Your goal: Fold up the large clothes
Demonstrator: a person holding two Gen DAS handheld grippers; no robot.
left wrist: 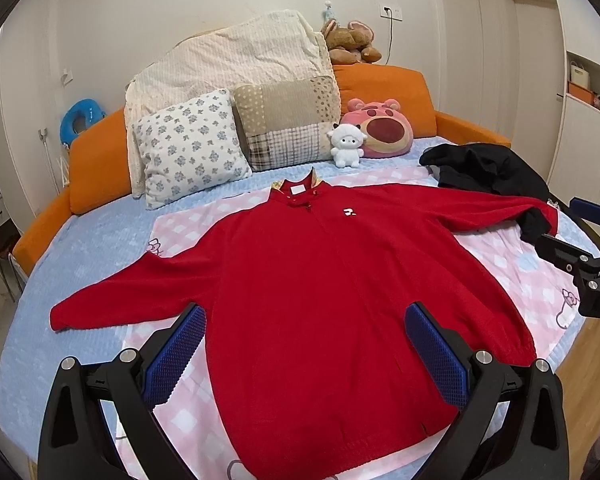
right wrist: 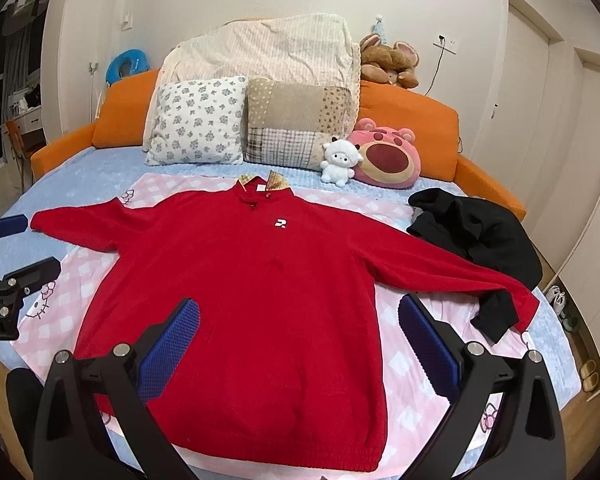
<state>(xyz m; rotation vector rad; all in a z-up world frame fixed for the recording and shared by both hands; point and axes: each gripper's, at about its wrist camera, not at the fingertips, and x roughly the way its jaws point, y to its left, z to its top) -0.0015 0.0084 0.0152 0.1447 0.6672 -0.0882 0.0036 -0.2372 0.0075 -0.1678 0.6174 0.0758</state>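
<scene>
Red fleece jacket (left wrist: 320,280) spread flat, front up, sleeves out, on pink checked sheet (left wrist: 512,256) over bed. Left claw (left wrist: 306,354) wide, empty, above hem. Right claw (right wrist: 300,344) wide, empty. Black garment (right wrist: 480,232) touching right sleeve.

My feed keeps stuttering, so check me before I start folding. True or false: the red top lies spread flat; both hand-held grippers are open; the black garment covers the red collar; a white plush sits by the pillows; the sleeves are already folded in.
1. Red top spread flat: true.
2. Left hand-held gripper and right hand-held gripper open: true.
3. Black garment covers collar: false, it lies beside one sleeve.
4. White plush by the pillows: true.
5. Sleeves folded in: false, both stretch outward.
</scene>
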